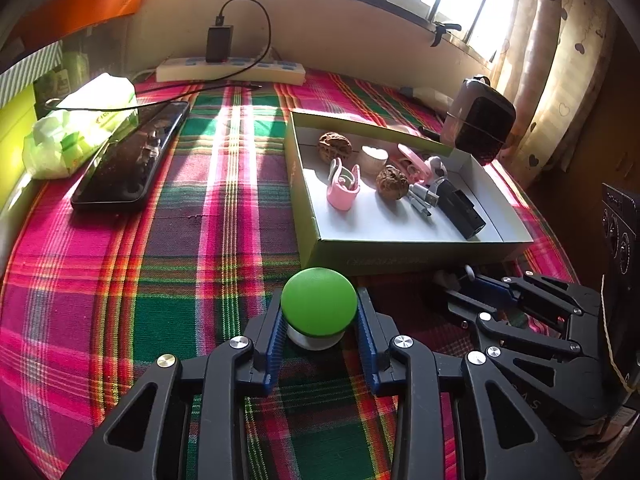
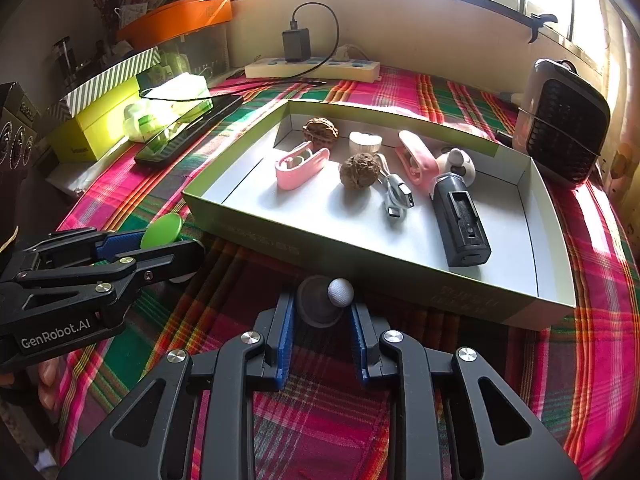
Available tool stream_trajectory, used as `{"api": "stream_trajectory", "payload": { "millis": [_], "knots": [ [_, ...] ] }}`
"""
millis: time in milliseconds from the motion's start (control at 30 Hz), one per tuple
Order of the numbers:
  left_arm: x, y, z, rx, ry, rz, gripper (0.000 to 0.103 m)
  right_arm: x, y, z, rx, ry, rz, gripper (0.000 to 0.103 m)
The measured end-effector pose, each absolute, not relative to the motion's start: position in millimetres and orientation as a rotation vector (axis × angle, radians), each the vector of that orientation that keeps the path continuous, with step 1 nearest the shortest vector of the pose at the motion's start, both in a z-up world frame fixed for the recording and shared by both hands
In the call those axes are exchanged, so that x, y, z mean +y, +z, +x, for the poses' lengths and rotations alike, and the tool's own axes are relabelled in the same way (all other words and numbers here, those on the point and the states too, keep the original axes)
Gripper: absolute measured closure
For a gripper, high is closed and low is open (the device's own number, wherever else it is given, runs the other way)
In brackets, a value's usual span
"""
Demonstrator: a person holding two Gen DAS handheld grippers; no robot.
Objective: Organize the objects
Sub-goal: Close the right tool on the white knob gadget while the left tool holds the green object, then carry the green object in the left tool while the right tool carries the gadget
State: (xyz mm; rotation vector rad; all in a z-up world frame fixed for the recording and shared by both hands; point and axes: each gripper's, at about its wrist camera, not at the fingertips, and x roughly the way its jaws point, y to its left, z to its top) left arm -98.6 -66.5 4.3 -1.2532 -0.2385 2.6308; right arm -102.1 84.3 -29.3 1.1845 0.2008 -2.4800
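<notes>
Your left gripper (image 1: pixel 319 312) pinches a round green-capped white knob (image 1: pixel 319 307), just before the shallow green cardboard tray (image 1: pixel 400 254) on plaid cloth (image 1: pixel 160 240). Your right gripper (image 2: pixel 323 312) brackets a small dark disc with white ball (image 2: pixel 324 300) by the tray's near wall; contact unclear.
</notes>
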Motion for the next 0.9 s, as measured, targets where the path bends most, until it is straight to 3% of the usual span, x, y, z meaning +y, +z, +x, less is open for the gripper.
{"api": "stream_trajectory", "payload": {
  "millis": [900],
  "knots": [
    [-66.0,5.0,-97.5,-0.233,2.632,-1.249,0.073,86.5,-28.5,-100.4,0.174,-2.47,1.185,0.077]
  ]
}}
